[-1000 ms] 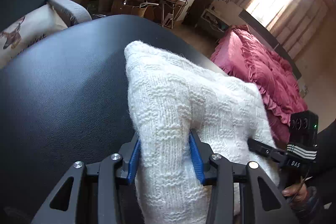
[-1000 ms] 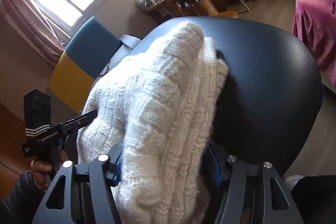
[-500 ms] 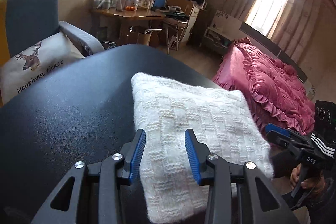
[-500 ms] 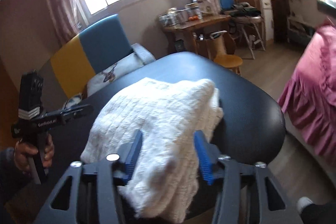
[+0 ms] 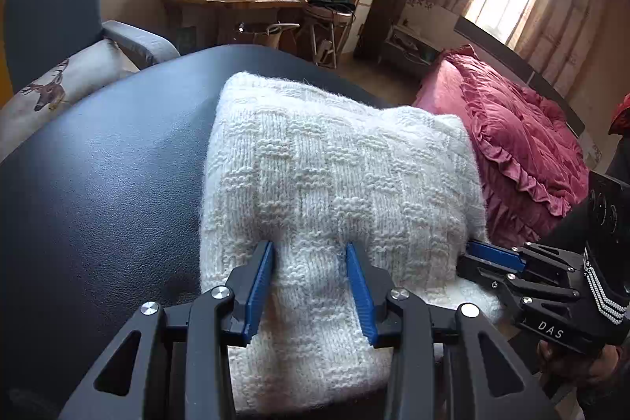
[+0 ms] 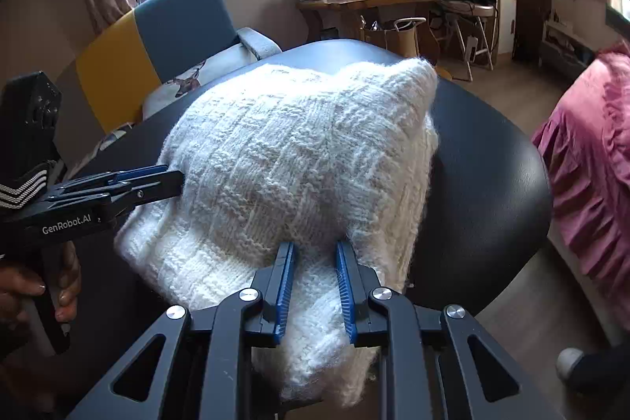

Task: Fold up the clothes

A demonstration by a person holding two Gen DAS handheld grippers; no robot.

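Grippers left [image 5: 309, 286], right [image 6: 313, 282] level, side-by-side, pinching sweater [image 5: 334, 184] near edge.

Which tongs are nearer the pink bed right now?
Right. The right tongs grip the sweater at its edge nearest the pink bed; the left tongs grip it on the side away from the bed.
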